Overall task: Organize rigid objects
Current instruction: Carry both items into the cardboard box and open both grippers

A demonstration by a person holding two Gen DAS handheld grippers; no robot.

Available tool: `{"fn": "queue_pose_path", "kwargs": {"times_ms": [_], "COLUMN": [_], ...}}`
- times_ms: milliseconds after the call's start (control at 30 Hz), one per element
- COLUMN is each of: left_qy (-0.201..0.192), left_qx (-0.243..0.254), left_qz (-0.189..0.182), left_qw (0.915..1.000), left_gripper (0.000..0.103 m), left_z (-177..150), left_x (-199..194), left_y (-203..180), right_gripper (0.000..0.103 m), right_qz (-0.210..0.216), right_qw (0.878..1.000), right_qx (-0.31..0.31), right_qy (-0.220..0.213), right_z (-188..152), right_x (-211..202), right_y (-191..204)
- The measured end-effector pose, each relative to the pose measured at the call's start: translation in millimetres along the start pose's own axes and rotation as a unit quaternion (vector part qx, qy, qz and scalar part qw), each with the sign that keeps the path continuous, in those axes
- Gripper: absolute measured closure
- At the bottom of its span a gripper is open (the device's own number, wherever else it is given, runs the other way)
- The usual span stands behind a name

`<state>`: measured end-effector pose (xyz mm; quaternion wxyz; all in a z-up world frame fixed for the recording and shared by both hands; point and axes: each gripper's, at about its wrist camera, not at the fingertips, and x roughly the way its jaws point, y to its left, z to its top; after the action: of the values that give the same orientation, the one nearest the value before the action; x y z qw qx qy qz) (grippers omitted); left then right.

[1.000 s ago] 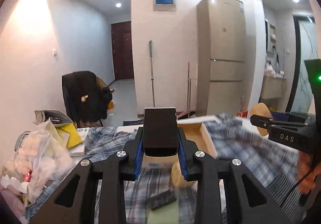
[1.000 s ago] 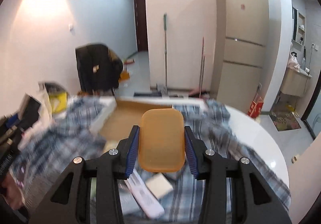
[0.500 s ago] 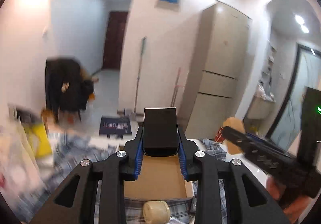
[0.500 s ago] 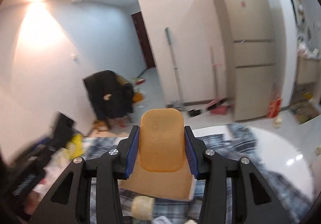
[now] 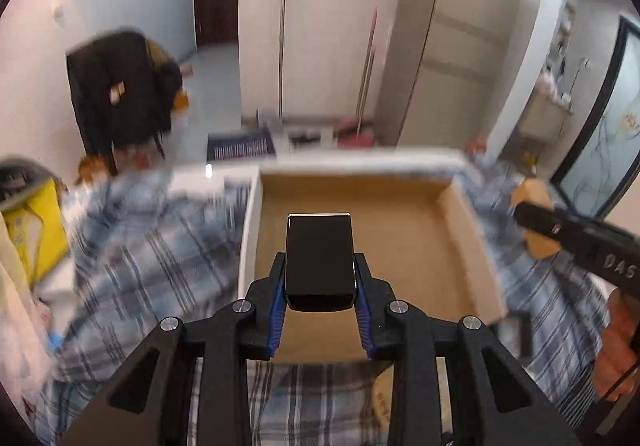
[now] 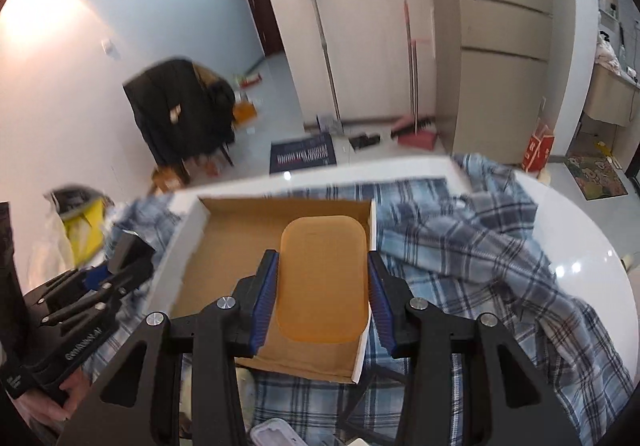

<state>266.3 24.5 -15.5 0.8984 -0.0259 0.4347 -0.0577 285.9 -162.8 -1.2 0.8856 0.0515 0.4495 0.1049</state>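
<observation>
My left gripper (image 5: 320,302) is shut on a black rectangular box (image 5: 319,260) and holds it over the near part of an open cardboard box (image 5: 452,246). My right gripper (image 6: 322,296) is shut on a flat orange case (image 6: 323,278) and holds it over the same cardboard box (image 6: 224,242). The box floor in view is bare. The right gripper with the orange case (image 5: 534,202) shows at the right of the left wrist view. The left gripper (image 6: 104,274) shows at the left of the right wrist view.
A blue plaid cloth (image 6: 480,254) covers the round white table (image 6: 580,238) around the box. A yellow bag (image 5: 36,218) and plastic bags lie at the left. Small items lie on the cloth near me (image 6: 276,432). A chair with a dark jacket (image 5: 116,86) stands beyond.
Both grippers have tilted down and come over the cardboard box, each with its object held. The box now fills the middle of both views.
</observation>
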Motion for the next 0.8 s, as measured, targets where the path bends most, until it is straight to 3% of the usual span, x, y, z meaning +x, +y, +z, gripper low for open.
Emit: {"fn": "queue_pose_path", "kwargs": {"times_ms": [133, 500, 800], "left_qy": [0.040, 0.088, 0.097], "left_qx": [0.029, 0.048, 0.050], "left_qz": [0.031, 0.050, 0.056], "left_qw": [0.9983, 0.9937, 0.9925], "left_gripper": [0.071, 0.071, 0.071], "left_z": [-14.0, -24.9, -28.5], "left_x": [22.6, 46.0, 63.4], "left_y": [-5.1, -12.5, -12.1], "right_gripper": [0.061, 0.061, 0.061], "right_qz": [-0.020, -0.011, 0.010], "right_qw": [0.999, 0.995, 0.992], "right_qx": [-0.020, -0.038, -0.027], "right_qy": [0.038, 0.089, 0.126], "right_z": [-11.0, -26.5, -34.5], "right_x": [27.4, 57.3, 77.0], "right_y": [5.6, 13.7, 8.0]}}
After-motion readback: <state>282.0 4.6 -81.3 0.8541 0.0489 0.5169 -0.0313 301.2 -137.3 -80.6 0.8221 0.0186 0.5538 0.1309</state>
